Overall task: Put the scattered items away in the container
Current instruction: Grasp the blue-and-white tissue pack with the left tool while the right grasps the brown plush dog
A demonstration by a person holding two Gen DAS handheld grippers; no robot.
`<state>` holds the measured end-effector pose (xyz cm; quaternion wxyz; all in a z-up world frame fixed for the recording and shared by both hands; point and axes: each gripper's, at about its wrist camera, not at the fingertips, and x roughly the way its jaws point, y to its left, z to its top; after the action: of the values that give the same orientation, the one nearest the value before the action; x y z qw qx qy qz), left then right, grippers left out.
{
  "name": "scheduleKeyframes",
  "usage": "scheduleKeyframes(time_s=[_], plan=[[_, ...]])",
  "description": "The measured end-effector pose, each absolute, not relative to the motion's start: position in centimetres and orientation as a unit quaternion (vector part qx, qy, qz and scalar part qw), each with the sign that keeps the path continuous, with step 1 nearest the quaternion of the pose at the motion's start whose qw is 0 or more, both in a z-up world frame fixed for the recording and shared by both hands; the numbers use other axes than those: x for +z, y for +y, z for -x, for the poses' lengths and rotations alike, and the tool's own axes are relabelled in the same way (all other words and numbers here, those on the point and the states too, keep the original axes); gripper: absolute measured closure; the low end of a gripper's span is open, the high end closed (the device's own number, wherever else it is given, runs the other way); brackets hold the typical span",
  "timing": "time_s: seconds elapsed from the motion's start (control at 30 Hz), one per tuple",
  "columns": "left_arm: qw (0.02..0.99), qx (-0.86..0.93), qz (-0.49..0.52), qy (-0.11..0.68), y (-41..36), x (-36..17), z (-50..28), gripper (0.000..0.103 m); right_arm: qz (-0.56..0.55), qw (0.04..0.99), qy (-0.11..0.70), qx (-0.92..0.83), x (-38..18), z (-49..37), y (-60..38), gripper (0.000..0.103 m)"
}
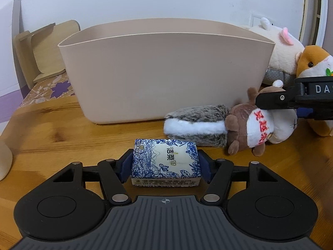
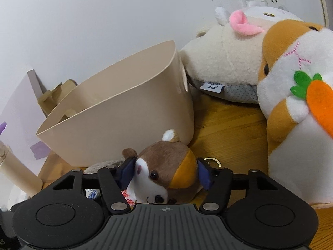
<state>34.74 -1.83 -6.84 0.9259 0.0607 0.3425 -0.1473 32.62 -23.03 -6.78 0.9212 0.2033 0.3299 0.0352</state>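
Note:
A beige plastic container (image 1: 166, 73) stands on the wooden table (image 1: 62, 129); it also shows in the right wrist view (image 2: 116, 112). My left gripper (image 1: 165, 165) is shut on a blue-and-white tissue pack (image 1: 166, 160) resting on the table in front of the container. A brown squirrel plush (image 1: 239, 125) with a grey striped tail lies to the right of the pack. My right gripper (image 2: 165, 173) is shut on the squirrel plush's head (image 2: 166, 170); its black finger shows in the left wrist view (image 1: 270, 101).
A cream plush with a pink ear (image 2: 229, 52) and an orange-white hamster plush holding a carrot (image 2: 291, 104) sit right of the container. A wooden stand (image 1: 41, 50) is behind it at the left. A cream cylinder (image 2: 16, 173) lies at the left.

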Motion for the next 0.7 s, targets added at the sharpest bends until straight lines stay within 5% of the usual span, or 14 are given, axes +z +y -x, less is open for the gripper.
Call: scheduleKeyframes(time_s=[0.7], plan=[[0.933, -0.146, -0.046, 0.324, -0.8, -5.5, -33.6, 0.039, -0.162, 0.942, 0.289, 0.058, -5.2, -29.2, -22.9, 0.045]])
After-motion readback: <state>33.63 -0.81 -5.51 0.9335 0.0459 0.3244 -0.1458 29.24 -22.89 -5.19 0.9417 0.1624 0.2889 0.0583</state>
